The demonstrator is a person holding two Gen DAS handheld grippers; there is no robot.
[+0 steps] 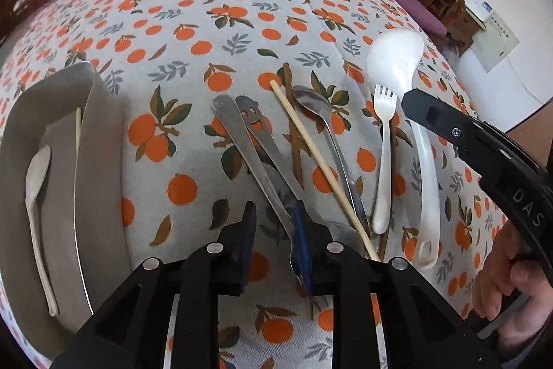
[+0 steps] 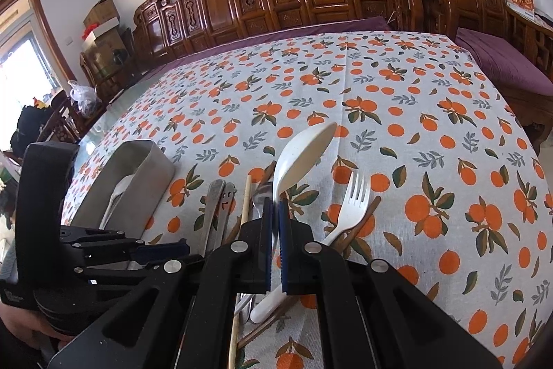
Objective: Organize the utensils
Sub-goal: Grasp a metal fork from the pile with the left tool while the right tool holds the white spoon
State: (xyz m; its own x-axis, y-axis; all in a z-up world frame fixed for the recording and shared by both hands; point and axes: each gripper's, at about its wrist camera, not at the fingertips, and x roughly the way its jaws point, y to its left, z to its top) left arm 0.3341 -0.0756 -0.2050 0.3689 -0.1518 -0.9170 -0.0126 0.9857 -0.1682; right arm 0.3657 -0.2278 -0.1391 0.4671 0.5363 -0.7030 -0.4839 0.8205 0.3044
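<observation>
White plastic ladle [image 2: 304, 154] pinched in right tongs [image 2: 275, 203]; left tongs [image 1: 273, 210] slightly spread around plain steel handle [image 1: 242, 140], not pressing. Early stage, probably: only small white spoon [image 1: 34, 172] and pale stick [image 1: 78, 123] inside oblong steel tray [image 1: 100, 134]; white fork [image 1: 383, 168], metal spoon [image 1: 311, 102], bamboo chopstick [image 1: 311, 147] remaining on table [image 1: 193, 6].

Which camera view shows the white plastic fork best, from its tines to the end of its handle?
The left wrist view: the white plastic fork lies there whole and uncovered on the tablecloth, beside the white ladle. In the right wrist view the fork shows its tines and upper handle, but the right gripper hides the handle's end.
</observation>
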